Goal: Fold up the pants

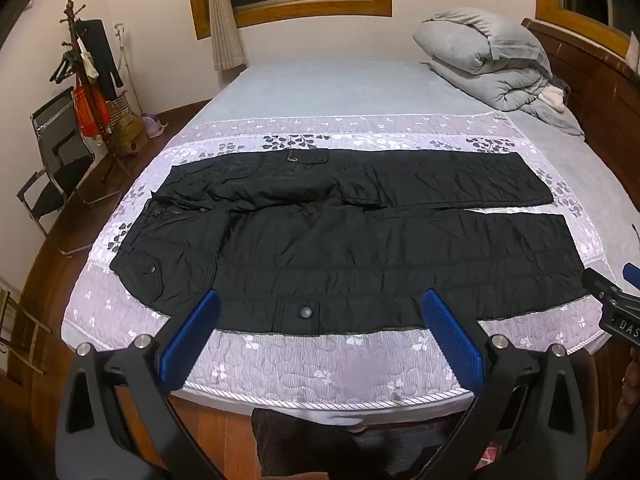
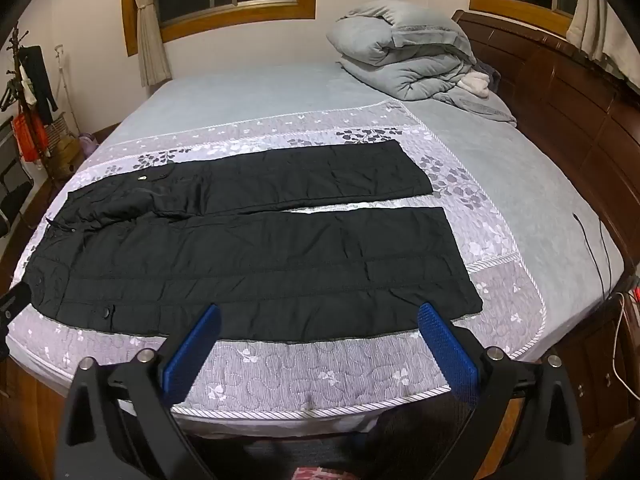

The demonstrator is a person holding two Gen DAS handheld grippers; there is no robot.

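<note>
Black pants [image 1: 340, 248] lie flat across the bed, waist to the left, both legs stretched side by side to the right. They also show in the right wrist view [image 2: 256, 256]. My left gripper [image 1: 320, 312] is open and empty, hovering at the near edge of the pants by the mid thigh. My right gripper [image 2: 318, 320] is open and empty, hovering at the near edge of the lower leg. The right gripper shows at the right edge of the left wrist view [image 1: 616, 304].
The bed has a floral quilt [image 1: 320, 364] over a grey sheet. A folded grey duvet [image 1: 488, 56] sits at the far right by the wooden headboard [image 2: 568, 92]. A coat rack [image 1: 88, 80] and chair [image 1: 56, 160] stand left. Cables [image 2: 600, 256] lie right.
</note>
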